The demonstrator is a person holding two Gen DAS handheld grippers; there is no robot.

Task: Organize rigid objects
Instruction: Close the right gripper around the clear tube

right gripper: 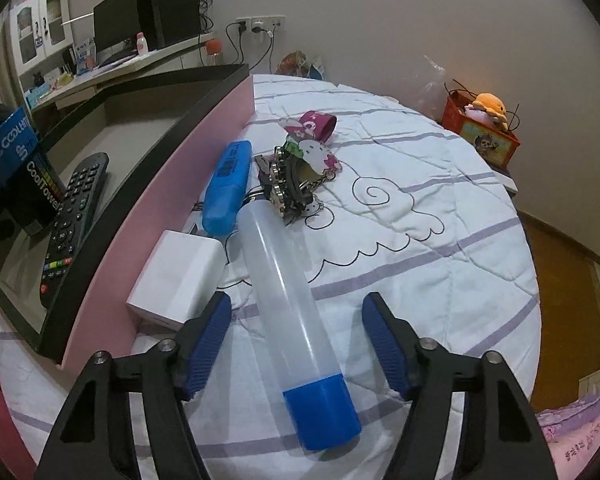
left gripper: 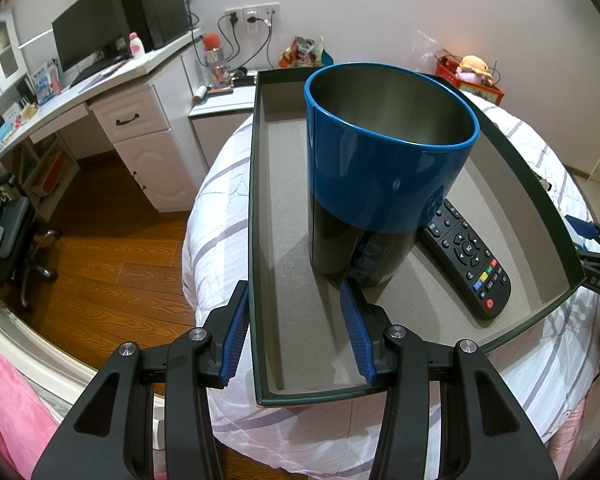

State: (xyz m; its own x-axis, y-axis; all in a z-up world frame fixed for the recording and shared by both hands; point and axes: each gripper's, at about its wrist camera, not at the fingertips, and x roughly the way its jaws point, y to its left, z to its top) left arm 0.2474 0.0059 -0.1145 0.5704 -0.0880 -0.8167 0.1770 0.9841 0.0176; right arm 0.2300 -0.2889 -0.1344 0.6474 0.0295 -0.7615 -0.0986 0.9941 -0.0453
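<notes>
A blue and black open can [left gripper: 380, 184] stands upright in a dark-rimmed box [left gripper: 284, 240] on the bed, next to a black remote [left gripper: 468, 256]. My left gripper [left gripper: 296, 332] is open and empty; its fingers straddle the box's left wall just short of the can. My right gripper [right gripper: 296, 344] is open around a clear tube with a blue cap [right gripper: 288, 300] lying on the bed, not touching it. Beside the tube lie a white box [right gripper: 176, 280], a blue case [right gripper: 228, 188] and a keychain bundle [right gripper: 300, 168]. The box [right gripper: 172, 184], can [right gripper: 16, 168] and remote [right gripper: 72, 220] show at the left.
The bed [right gripper: 420, 240] has a white quilt with purple stripes. A desk with monitor [left gripper: 88, 36] stands at the back left, above wooden floor [left gripper: 112, 264]. A red basket with a plush toy [right gripper: 484, 128] stands at the bed's far right. My right gripper's tip [left gripper: 596, 256] shows beyond the box's right edge.
</notes>
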